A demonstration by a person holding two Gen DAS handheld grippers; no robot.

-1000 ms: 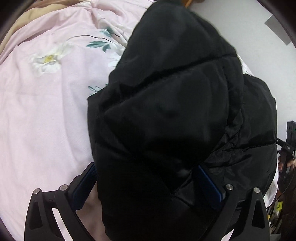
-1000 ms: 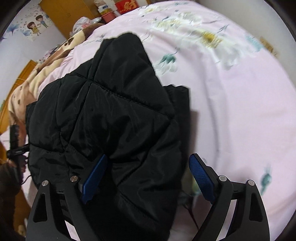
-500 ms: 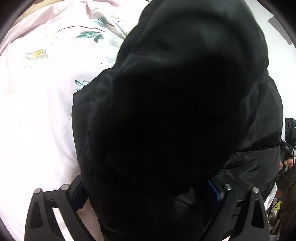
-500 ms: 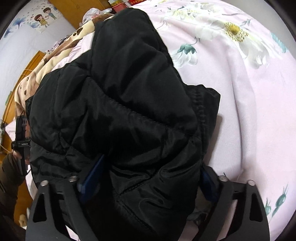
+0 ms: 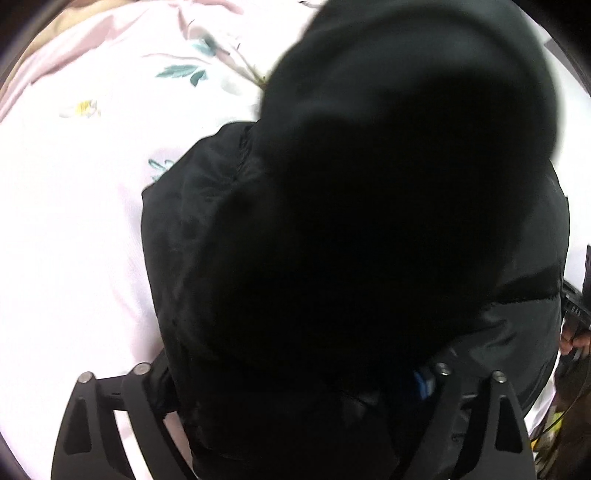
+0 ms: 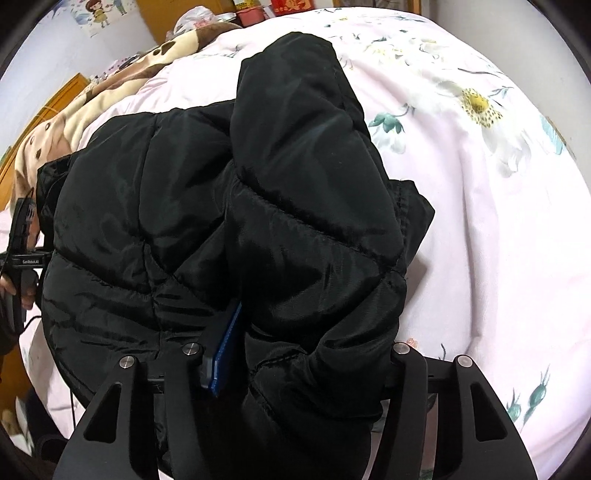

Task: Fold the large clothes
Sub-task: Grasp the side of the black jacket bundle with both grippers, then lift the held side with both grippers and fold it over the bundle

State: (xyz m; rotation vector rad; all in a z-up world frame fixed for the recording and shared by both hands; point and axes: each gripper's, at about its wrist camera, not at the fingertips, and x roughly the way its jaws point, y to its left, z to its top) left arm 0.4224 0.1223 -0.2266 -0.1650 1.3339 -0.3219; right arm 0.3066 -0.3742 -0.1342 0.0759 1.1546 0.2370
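A black puffer jacket (image 6: 229,221) lies on a pink floral bedsheet (image 6: 480,221), partly folded over itself. In the left wrist view the jacket (image 5: 332,240) fills most of the frame, a raised fold close to the lens. My left gripper (image 5: 291,376) has jacket fabric bunched between its fingers; only a bit of blue pad (image 5: 423,384) shows. My right gripper (image 6: 306,354) has closed in on a thick fold of the jacket, with the left blue pad (image 6: 227,350) pressed against it and the right pad hidden.
A beige spotted blanket (image 6: 110,99) lies at the far left of the bed. A wooden wardrobe (image 6: 55,99) and red boxes (image 6: 291,4) stand behind. The left hand and its gripper handle (image 6: 22,243) show at the jacket's far edge.
Both grippers have narrowed around jacket folds. The jacket has risen toward the left camera and now hides most of that view. The right view has moved closer.
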